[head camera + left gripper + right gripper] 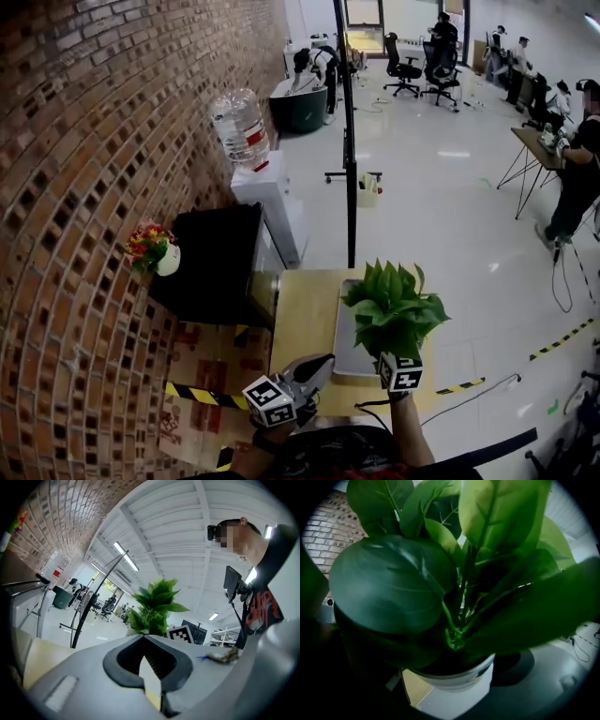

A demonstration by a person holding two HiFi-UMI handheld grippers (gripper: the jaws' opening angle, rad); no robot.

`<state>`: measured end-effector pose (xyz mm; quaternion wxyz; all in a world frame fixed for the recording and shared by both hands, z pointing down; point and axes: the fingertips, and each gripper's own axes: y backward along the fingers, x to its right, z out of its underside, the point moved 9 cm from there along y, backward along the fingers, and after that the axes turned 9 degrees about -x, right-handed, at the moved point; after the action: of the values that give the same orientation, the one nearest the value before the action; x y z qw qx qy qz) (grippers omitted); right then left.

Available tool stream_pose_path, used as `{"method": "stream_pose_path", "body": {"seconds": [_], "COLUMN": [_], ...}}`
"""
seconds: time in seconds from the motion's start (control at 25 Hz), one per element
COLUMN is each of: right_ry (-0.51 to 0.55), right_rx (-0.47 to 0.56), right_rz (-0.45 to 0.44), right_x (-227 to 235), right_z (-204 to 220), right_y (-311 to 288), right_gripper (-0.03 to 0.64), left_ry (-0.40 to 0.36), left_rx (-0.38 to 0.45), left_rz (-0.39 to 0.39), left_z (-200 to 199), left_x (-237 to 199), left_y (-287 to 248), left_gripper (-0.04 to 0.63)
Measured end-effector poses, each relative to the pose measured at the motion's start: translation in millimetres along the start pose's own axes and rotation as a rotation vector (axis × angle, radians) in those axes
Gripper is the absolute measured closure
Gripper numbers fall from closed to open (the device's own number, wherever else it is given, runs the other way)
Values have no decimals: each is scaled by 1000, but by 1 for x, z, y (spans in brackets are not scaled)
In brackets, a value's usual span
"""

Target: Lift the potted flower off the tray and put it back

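In the head view, the right gripper (399,371) holds the potted flower (394,307) upright over the grey tray (349,354) on the table (302,319). Its long axis is vertical and its leaves fan upward. The left gripper (314,369) hangs just beside it, apart. In the left gripper view, the jaws are pressed together with nothing between them. In the right gripper view, the jaws clamp the white pot (457,677), and foliage fills the frame.
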<state>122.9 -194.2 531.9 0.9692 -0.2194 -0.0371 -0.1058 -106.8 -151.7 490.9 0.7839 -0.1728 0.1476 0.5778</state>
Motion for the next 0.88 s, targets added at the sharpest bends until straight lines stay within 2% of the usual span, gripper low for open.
{"method": "stream_pose_path", "body": {"seconds": [0.2, 0.32, 0.56, 0.72, 0.88], "right_ry": [64, 85, 94, 75, 10], "right_rx": [65, 94, 91, 109, 192], "right_rz": [-13, -15, -20, -19, -23], "right_x": [-9, -9, -3, 0, 19], "right_z": [-30, -40, -42, -39, -17], "right_y": [32, 46, 61, 57, 39], "right_gripper": [61, 61, 60, 60, 61], "left_ry": [-27, -64, -125, -86, -19], "left_rx": [17, -1, 24, -15, -44], "left_rz": [24, 49, 89, 70, 7], "left_z": [-1, -5, -12, -5, 3], "left_x": [-11, -11, 6, -4, -5], "left_y": [-6, -18, -38, -40, -37], "left_gripper": [601, 601, 601, 601, 601]}}
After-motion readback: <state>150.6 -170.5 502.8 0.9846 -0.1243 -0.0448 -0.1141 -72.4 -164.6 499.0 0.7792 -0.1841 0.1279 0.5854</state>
